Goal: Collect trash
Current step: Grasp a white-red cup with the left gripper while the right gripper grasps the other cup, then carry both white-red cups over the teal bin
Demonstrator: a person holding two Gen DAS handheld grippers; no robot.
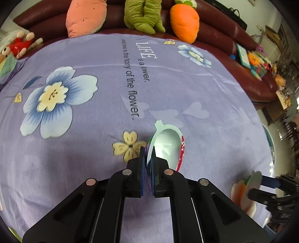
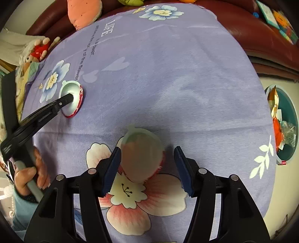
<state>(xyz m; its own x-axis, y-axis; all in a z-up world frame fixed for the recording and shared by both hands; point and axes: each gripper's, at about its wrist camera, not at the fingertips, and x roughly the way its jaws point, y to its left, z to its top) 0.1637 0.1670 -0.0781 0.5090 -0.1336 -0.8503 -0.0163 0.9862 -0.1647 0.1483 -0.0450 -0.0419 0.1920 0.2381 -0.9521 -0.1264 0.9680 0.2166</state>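
Note:
Two empty plastic cups with red wrappers lie on a purple flowered cloth [image 1: 93, 149]. My left gripper [image 1: 149, 149] is shut on the rim of one cup [image 1: 168, 144]; the same cup [image 2: 72, 97] and left gripper [image 2: 69, 97] show at the left of the right wrist view. The second cup [image 2: 143, 155] lies on its side between the fingers of my right gripper [image 2: 147, 155], which is open around it. This cup [image 1: 252, 187] and the right gripper [image 1: 257, 188] appear blurred at the lower right of the left wrist view.
A teal bin [image 2: 287, 127] holding wrappers stands on the floor beyond the cloth's right edge. A dark red sofa [image 1: 224, 31] with plush carrots [image 1: 184, 20] and a green plush [image 1: 142, 15] runs along the far side. Toys and books [image 1: 254, 61] lie at the right.

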